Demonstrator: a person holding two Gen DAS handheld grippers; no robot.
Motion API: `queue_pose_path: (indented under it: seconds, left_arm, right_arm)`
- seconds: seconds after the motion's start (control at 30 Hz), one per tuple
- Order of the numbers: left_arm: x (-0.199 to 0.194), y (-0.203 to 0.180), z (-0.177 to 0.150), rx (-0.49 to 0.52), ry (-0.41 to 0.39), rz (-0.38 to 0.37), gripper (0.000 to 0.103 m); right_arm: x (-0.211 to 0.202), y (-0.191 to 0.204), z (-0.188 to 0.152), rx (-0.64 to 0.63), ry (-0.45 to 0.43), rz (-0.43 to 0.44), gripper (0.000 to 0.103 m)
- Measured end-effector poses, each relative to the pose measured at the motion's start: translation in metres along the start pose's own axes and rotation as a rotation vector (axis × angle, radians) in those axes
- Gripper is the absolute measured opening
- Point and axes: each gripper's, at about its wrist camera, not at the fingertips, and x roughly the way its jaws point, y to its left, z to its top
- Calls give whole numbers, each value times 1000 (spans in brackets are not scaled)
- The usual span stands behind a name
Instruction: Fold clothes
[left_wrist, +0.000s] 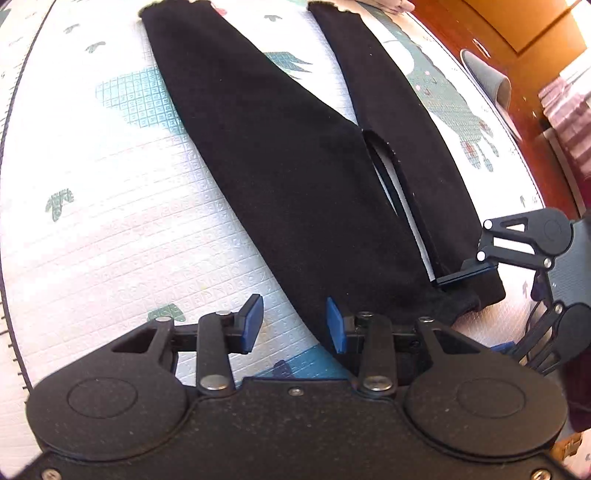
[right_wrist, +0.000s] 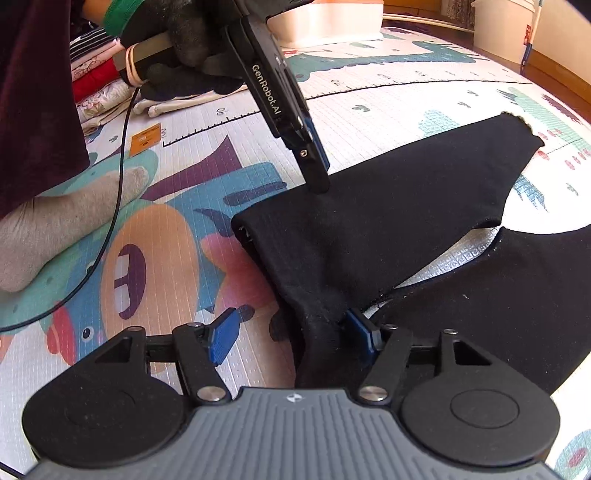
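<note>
working at the waistband end of the black trousers (left_wrist: 295, 192), spread on the play mat (left_wrist: 110, 229), your left gripper (left_wrist: 295, 325) stands open at the corner. your right gripper (right_wrist: 291, 336) is open too, waistband bunched between its fingers. close both evenly, then lift together.

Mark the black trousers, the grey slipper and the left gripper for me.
black trousers (left_wrist: 280, 173): left wrist view, on the wide left leg.
grey slipper (left_wrist: 487, 77): left wrist view, on its upper, beyond the mat's edge.
left gripper (left_wrist: 295, 325): left wrist view, midway between its blue fingertips.
</note>
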Motion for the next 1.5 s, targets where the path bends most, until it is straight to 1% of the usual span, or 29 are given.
queue_pose_path:
  seconds: [0.03,0.1,0.13,0.23,0.3,0.33,0.37,0.4,0.43,0.5,0.53,0.63,0.8,0.83,0.9,0.93,0.97,1.0,1.07,1.1,1.13,1.17,1.2,1.23,1.27,1.33,1.37,1.47,1.5]
  left_arm:
    - [0,1,-3,-38,19,-34,35]
    - [1,2,-11,-124,59,-107,35]
    - [2,2,-16,-157,81,-125,35]
    - [8,-2,-33,-230,130,-147,35]
    - [9,-7,-39,-242,113,-135,36]
    - [10,-10,-40,-247,99,-123,36]
    - [10,-11,-41,-258,87,-111,33]
    - [10,-11,-42,-271,77,-100,14]
    - [10,-11,-41,-259,70,-95,8]
    - [7,-12,-40,-238,63,-89,7]
    - [5,-13,-40,-228,59,-84,6]
    - [1,-6,-44,-208,57,-72,6]
    - [2,-8,-41,-178,69,-61,8]
    - [-2,-10,-38,-152,56,-40,8]
    - [-18,-28,-33,-1,-33,51,8]
    - [-24,-37,-30,60,-74,69,8]
    - [-28,-44,-28,94,-106,53,8]
    - [-28,-48,-27,113,-120,26,8]
    - [-25,-56,-28,146,-138,-28,8]
    - [-21,-61,-32,188,-138,-34,8]
    - [-15,-64,-37,228,-133,-27,8]
    - [-7,-65,-42,247,-111,-13,9]
    - [4,-61,-46,245,-51,12,9]
    - [9,-56,-49,226,-40,9,12]
    - [11,-49,-52,204,-47,-3,15]
    - [9,-47,-50,215,-34,-8,16]
    - [7,-49,-50,229,-34,2,16]
    - [-2,-63,-54,322,-91,-16,16]
    - [1,-67,-55,334,-82,-7,19]
  right_arm:
    - [-6,-2,0,14,-22,7,62]
    - [-15,-5,-3,25,-32,-9,62]
    - [-20,-7,-6,32,-37,-17,62]
    - [-25,-13,-13,70,-44,-43,59]
    - [-26,-19,-16,115,-50,-47,55]
    - [-27,-22,-18,137,-53,-49,51]
    - [-28,-26,-20,159,-57,-51,48]
    - [-26,-29,-22,178,-51,-58,44]
    - [-23,-30,-24,190,-41,-66,43]
    - [-18,-34,-29,215,-13,-74,43]
    - [-18,-34,-32,221,-12,-76,41]
    - [-20,-32,-37,196,-4,-89,41]
    - [-21,-34,-32,192,30,-80,41]
    - [-22,-34,-31,191,30,-81,41]
    - [-27,-33,-28,187,6,-89,42]
    - [-30,-32,-26,181,-19,-90,42]
    - [-31,-31,-25,177,-38,-91,42]
    - [-30,-31,-23,174,-40,-95,42]
    - [-26,-31,-22,167,-28,-101,42]
    - [-23,-32,-23,165,-17,-103,42]
    - [-19,-34,-27,173,8,-107,41]
    - [-19,-36,-30,178,12,-105,41]
    - [-20,-37,-32,181,6,-101,41]
    - [-20,-37,-31,177,13,-104,41]
    - [-20,-36,-30,176,22,-110,41]
    - [-22,-34,-30,183,26,-113,41]
    - [-25,-34,-31,186,19,-110,41]
    - [-29,-35,-37,202,15,-109,41]
    - [-30,-36,-38,209,20,-111,42]
